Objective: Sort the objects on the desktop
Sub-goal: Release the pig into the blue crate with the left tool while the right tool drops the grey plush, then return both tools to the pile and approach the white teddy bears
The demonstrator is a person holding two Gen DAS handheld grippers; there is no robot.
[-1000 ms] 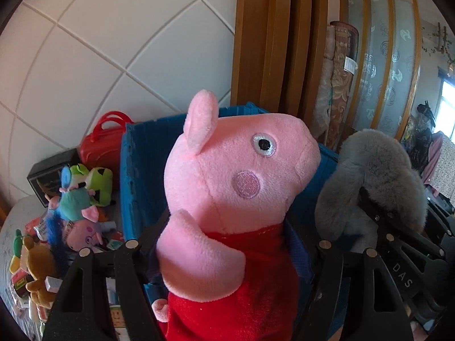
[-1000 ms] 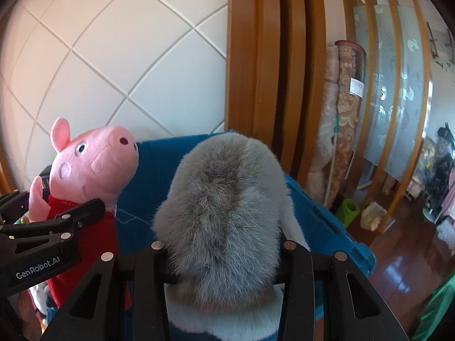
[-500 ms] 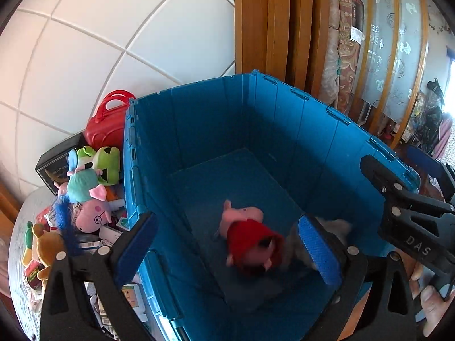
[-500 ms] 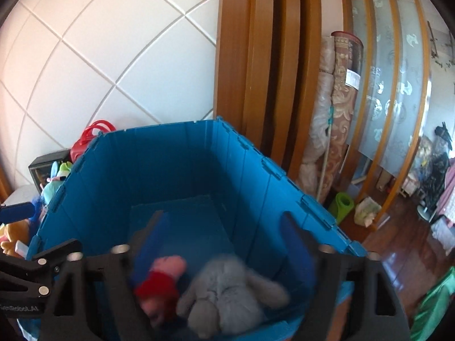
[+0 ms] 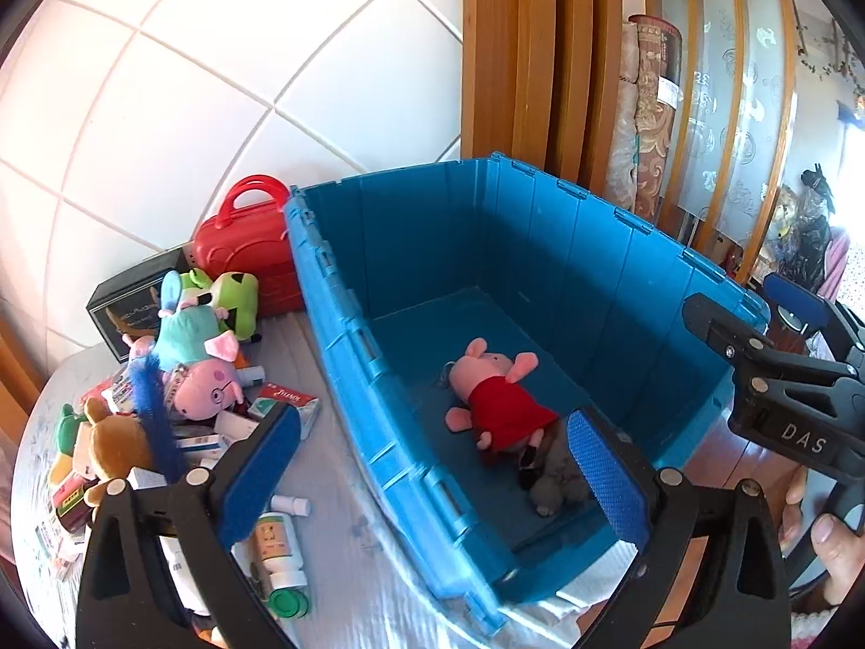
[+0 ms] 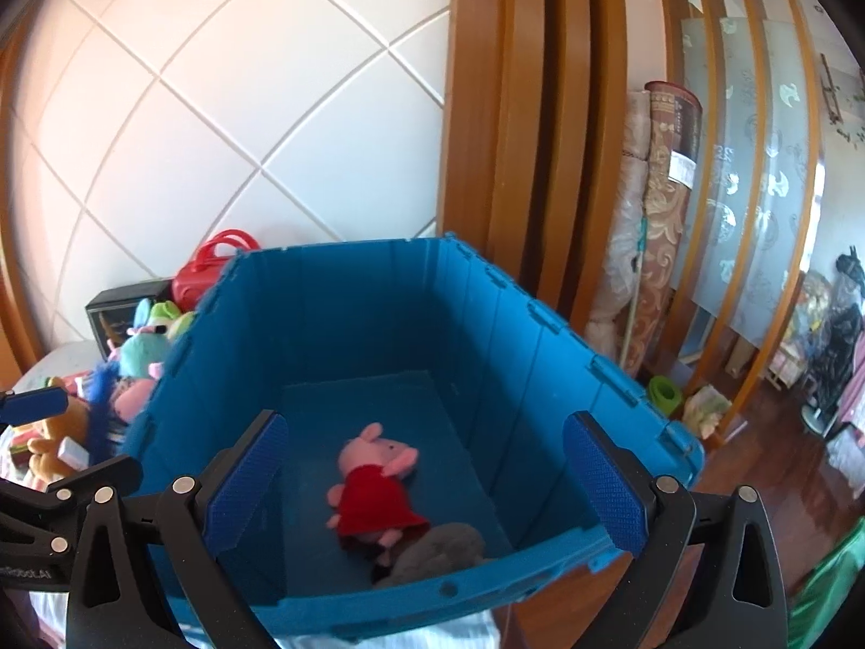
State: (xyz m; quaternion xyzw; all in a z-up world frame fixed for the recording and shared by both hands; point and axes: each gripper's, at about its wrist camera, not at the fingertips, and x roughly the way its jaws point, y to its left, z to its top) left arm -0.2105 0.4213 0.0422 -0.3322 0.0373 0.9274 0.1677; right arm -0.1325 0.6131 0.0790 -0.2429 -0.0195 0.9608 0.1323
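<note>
The left gripper (image 5: pixel 427 478) has its 2 fingers spread wide with nothing between them. The right gripper (image 6: pixel 427 487) is still opening its fingers, also empty. At the centre of both frames, the pink pig plush (image 5: pixel 494 395) in a red dress lies on the floor of the blue crate (image 5: pixel 346 335), touching the grey plush (image 5: pixel 557 478). At left, more toys (image 5: pixel 200 335) and boxes crowd the desk (image 5: pixel 335 541).

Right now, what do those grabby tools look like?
Both are black plastic with silver screws. The left tool and the right tool each have two fingers faced with bumpy blue pads. The right one's side carries white "DAS" lettering.
</note>
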